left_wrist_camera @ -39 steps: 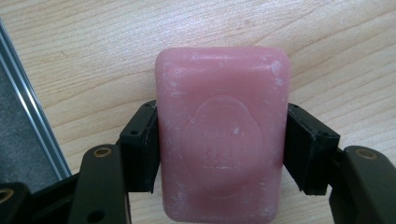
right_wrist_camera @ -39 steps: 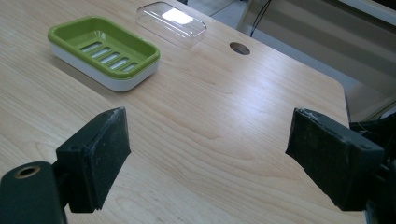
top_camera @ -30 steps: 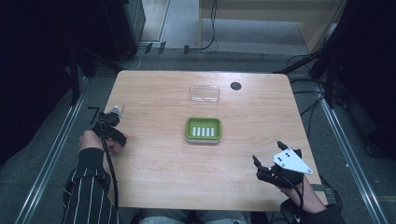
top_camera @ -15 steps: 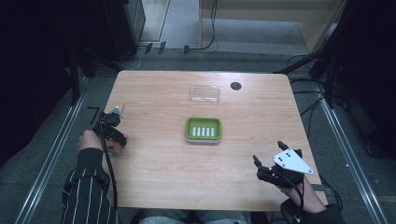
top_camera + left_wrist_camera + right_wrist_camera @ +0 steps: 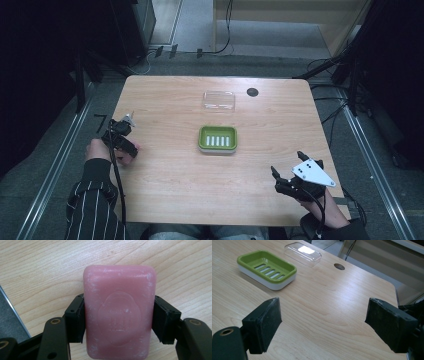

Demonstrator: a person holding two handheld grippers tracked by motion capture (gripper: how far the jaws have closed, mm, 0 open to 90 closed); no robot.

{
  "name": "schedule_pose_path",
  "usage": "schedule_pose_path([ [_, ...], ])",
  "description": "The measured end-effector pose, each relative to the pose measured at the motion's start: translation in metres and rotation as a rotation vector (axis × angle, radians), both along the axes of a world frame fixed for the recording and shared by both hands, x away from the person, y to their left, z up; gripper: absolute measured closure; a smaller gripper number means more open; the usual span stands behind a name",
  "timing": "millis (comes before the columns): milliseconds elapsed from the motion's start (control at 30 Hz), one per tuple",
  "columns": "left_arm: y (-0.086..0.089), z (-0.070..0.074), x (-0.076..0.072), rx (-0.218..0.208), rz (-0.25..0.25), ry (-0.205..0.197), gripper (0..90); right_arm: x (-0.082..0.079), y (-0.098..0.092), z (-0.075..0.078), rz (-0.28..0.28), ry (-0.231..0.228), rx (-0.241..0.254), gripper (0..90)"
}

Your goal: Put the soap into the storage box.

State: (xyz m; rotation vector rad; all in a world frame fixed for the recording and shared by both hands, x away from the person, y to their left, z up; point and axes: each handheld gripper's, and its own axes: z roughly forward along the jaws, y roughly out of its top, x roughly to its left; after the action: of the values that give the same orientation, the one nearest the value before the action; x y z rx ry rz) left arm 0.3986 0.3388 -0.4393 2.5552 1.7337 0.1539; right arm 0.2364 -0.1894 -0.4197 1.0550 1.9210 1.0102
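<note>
Jaws of the left gripper (image 5: 117,327) clamped the long sides of a pink, rounded, waxy soap bar (image 5: 119,315) at the wooden surface's (image 5: 175,190) left edge, its long axis running straight ahead. Rightward stood a green slotted plastic soap dish (image 5: 218,139), with a clear plastic lid (image 5: 219,100) beyond. The right gripper (image 5: 324,325) sat released near the right corner.

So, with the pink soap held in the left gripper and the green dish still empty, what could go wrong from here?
1. The left gripper clamps the pink soap only by its two long sides; a smooth bar might slip or tilt when carried.
2. The green soap dish sits loose on the table; setting the bar down off-centre could push it.
3. The clear lid lies just behind the dish and might be knocked.
</note>
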Motion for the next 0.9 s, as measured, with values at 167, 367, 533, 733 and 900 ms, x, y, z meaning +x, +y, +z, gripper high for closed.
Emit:
schedule_pose_path([
  [167, -0.003, 0.002, 0.0, 0.005, -0.019, 0.014, 38.0, 0.0, 0.0, 0.0, 0.0, -0.001, -0.001, 13.5],
  [367, -0.015, 0.01, 0.003, 0.001, -0.066, -0.004, 38.1, 0.0, 0.0, 0.0, 0.003, -0.002, -0.002, 13.5],
  [533, -0.026, 0.013, 0.004, 0.004, -0.107, 0.006, 38.1, 0.0, 0.0, 0.0, 0.001, -0.001, -0.001, 13.5],
  [733, -0.035, 0.014, 0.009, 0.019, -0.14, 0.007, 38.1, 0.0, 0.0, 0.0, 0.0, -0.001, 0.001, 13.5],
  [900, -0.043, 0.016, 0.012, -0.007, -0.174, 0.009, 38.1, -0.001, -0.001, 0.0, -0.002, -0.003, -0.001, 13.5],
])
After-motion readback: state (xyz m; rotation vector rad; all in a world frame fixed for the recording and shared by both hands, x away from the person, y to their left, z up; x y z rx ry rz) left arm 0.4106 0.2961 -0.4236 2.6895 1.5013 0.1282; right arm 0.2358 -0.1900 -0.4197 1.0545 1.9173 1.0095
